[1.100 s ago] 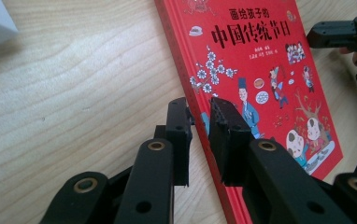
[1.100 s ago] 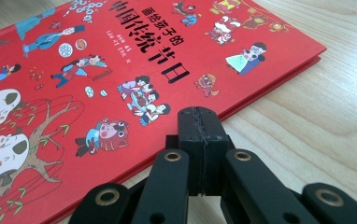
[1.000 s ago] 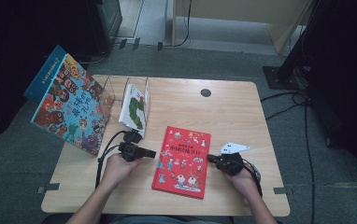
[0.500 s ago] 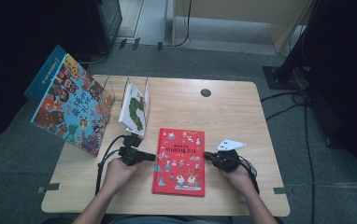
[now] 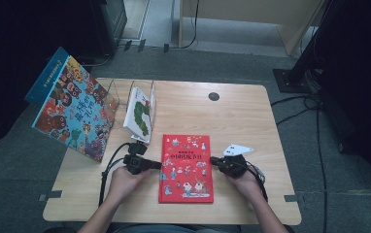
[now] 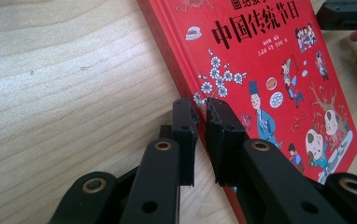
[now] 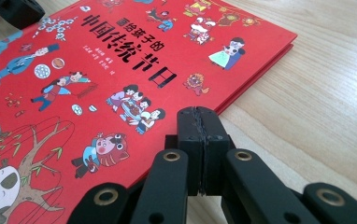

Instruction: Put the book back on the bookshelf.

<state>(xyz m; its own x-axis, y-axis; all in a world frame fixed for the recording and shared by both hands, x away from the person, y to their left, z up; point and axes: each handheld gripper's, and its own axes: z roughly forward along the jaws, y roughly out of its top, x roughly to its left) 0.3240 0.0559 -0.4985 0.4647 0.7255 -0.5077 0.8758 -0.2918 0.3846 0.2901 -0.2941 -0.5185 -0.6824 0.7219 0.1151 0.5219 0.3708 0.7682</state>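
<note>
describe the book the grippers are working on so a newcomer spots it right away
On the wooden table, look at the near edge between the person's two hands. The red book lies flat there, cover up, with the left gripper and right gripper at its sides. Unlike the big colourful book and the white book propped in the rack, it is plain red with black Chinese characters.

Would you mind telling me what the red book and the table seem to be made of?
The red book looks like a hardcover: stiff board covers with a printed, faintly glossy finish, judging by the thick, straight edge standing off the pages. The table looks like pale wood or a wood-grain laminate, matte, with fine grain lines; which of the two I cannot tell.
</note>
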